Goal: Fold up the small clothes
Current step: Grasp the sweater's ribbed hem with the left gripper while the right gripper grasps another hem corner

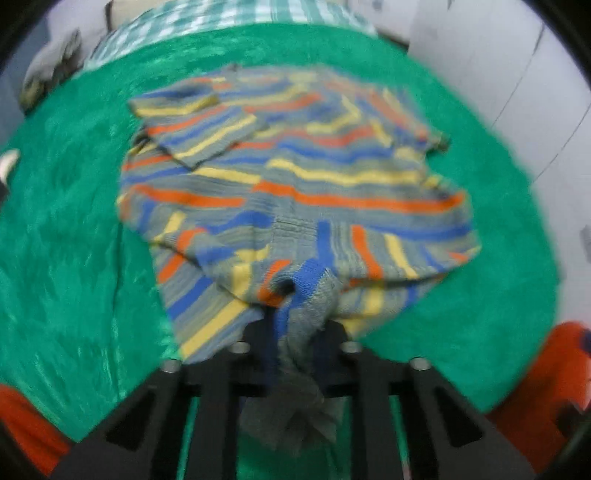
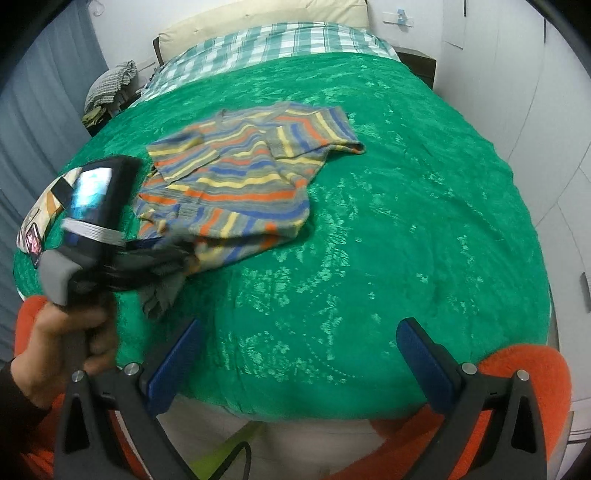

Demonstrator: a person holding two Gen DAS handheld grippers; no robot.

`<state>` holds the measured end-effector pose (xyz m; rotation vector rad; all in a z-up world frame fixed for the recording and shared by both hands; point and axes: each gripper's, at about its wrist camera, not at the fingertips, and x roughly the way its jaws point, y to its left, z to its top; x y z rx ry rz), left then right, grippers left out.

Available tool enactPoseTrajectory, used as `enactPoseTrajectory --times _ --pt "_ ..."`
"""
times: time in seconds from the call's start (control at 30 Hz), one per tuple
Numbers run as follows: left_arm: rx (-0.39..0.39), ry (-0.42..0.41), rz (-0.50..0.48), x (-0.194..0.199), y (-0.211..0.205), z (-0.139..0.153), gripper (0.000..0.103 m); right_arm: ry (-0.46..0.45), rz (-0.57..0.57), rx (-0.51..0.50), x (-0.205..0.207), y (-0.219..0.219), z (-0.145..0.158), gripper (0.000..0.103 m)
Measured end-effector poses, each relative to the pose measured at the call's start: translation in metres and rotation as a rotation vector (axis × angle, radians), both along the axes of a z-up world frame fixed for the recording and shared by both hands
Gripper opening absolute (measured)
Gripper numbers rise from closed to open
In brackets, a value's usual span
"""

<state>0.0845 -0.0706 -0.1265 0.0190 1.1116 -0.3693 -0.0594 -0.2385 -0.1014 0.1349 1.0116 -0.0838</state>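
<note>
A small knitted sweater (image 1: 295, 177) with grey, blue, orange and yellow stripes lies partly folded on the green bedspread (image 1: 74, 229). My left gripper (image 1: 299, 325) is shut on its near edge, and a bunch of grey ribbed fabric (image 1: 295, 398) hangs back between the fingers. In the right wrist view the sweater (image 2: 236, 184) lies left of centre. There the left gripper (image 2: 177, 254) pinches its near corner, held by a person's hand (image 2: 66, 343). My right gripper (image 2: 299, 332) hovers open over bare bedspread (image 2: 406, 221) near the front edge, apart from the sweater.
A green-and-white checked blanket (image 2: 280, 40) and a cream pillow (image 2: 258, 18) lie at the head of the bed. A heap of clothes (image 2: 110, 85) sits at the far left, a dark nightstand (image 2: 417, 62) at the far right. Orange fabric (image 2: 524, 369) shows at the near edge.
</note>
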Motion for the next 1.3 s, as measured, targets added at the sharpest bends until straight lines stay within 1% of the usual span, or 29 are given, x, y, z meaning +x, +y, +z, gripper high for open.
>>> enactPoseTrajectory --times 0.03,0.1,0.13,0.17,0.2,0.23,0.33,0.37,0.4,0.43,0.47,0.5,0.53,0.57,0.6,0.63,0.67,0.7,0.73,0.77,0.8,0.83,0.9,1.0,1.1,1.17,1.23,1.27,1.3 --pt "-0.052 0.0 0.017 -0.007 0.021 0.009 0.012 -0.004 0.004 -0.011 0.0 0.0 0.0 0.103" --pt "-0.087 0.006 0.054 -0.014 0.051 0.016 0.012 -0.01 0.019 -0.015 0.004 0.001 -0.001 0.103" --pt "-0.12 0.022 0.079 -0.018 0.071 0.018 0.011 -0.009 0.03 0.002 0.01 0.002 -0.003 0.103" --pt "-0.152 0.034 0.092 -0.021 0.085 0.02 0.012 -0.006 0.04 0.027 0.015 0.003 -0.005 0.103" --pt "-0.169 0.046 0.097 -0.022 0.093 0.02 0.014 -0.004 0.053 0.079 0.023 0.005 -0.007 0.103" --pt "-0.167 0.051 0.096 -0.025 0.099 0.02 0.015 -0.005 0.063 0.126 0.029 0.007 -0.008 0.103" --pt "-0.132 0.023 0.102 -0.03 0.098 0.014 0.016 0.011 0.091 0.352 0.058 0.017 -0.016 0.103" --pt "-0.138 0.027 0.098 -0.03 0.096 0.012 0.016 0.02 0.101 0.459 0.069 0.021 -0.021 0.103" --pt "-0.145 0.029 0.094 -0.027 0.091 0.009 0.016 0.033 0.1 0.534 0.076 0.025 -0.026 0.103" --pt "-0.149 0.027 0.086 -0.029 0.091 0.008 0.017 0.068 0.088 0.649 0.091 0.029 -0.037 0.103" --pt "-0.142 0.026 0.081 -0.024 0.089 0.004 0.017 0.093 0.076 0.715 0.1 0.034 -0.046 0.103" --pt "-0.136 0.029 0.083 -0.023 0.089 0.002 0.017 0.116 0.059 0.76 0.109 0.038 -0.055 0.1" --pt "-0.138 0.037 0.093 -0.019 0.091 -0.001 0.017 0.146 0.021 0.788 0.121 0.042 -0.068 0.094" --pt "-0.145 0.043 0.105 -0.018 0.092 -0.001 0.017 0.164 -0.002 0.794 0.128 0.046 -0.076 0.091" --pt "-0.155 0.046 0.119 -0.019 0.096 -0.002 0.017 0.18 -0.027 0.81 0.134 0.048 -0.084 0.081" --pt "-0.162 0.043 0.133 -0.019 0.101 -0.001 0.017 0.185 -0.047 0.848 0.14 0.05 -0.094 0.071" --pt "-0.164 0.034 0.143 -0.02 0.105 0.0 0.016 0.185 -0.071 0.882 0.144 0.05 -0.102 0.065" --pt "-0.166 0.025 0.153 -0.021 0.109 0.001 0.016 0.182 -0.096 0.888 0.147 0.048 -0.108 0.047" --pt "-0.171 0.02 0.159 -0.021 0.113 0.002 0.015 0.177 -0.129 0.879 0.147 0.044 -0.112 0.024" --pt "-0.18 0.02 0.166 -0.021 0.117 0.001 0.011 0.17 -0.155 0.879 0.144 0.04 -0.114 0.014" --pt "-0.187 0.024 0.172 -0.02 0.121 0.001 0.01 0.16 -0.173 0.9 0.14 0.033 -0.115 0.009" --pt "-0.194 0.027 0.182 -0.02 0.125 0.001 0.008 0.151 -0.176 0.918 0.135 0.026 -0.113 0.006" --pt "-0.194 0.032 0.193 -0.022 0.13 0.002 0.007 0.117 -0.16 0.914 0.122 0.01 -0.099 0.005" --pt "-0.19 0.042 0.21 -0.024 0.136 0.001 0.006 0.077 -0.166 0.854 0.097 -0.029 -0.075 0.005" --pt "-0.184 0.062 0.228 -0.025 0.141 -0.002 0.006 0.07 -0.242 0.702 0.082 -0.071 -0.069 0.005" --pt "-0.173 0.075 0.237 -0.025 0.142 -0.004 0.006 0.088 -0.305 0.604 0.072 -0.094 -0.072 0.005" --pt "-0.167 0.08 0.243 -0.026 0.143 -0.005 0.006 0.099 -0.348 0.544 0.065 -0.106 -0.075 0.012" --pt "-0.164 0.079 0.246 -0.027 0.144 -0.005 0.006 0.099 -0.354 0.533 0.063 -0.107 -0.077 0.015" --pt "-0.162 0.08 0.248 -0.028 0.145 -0.005 0.006 0.105 -0.347 0.549 0.059 -0.108 -0.08 0.032"
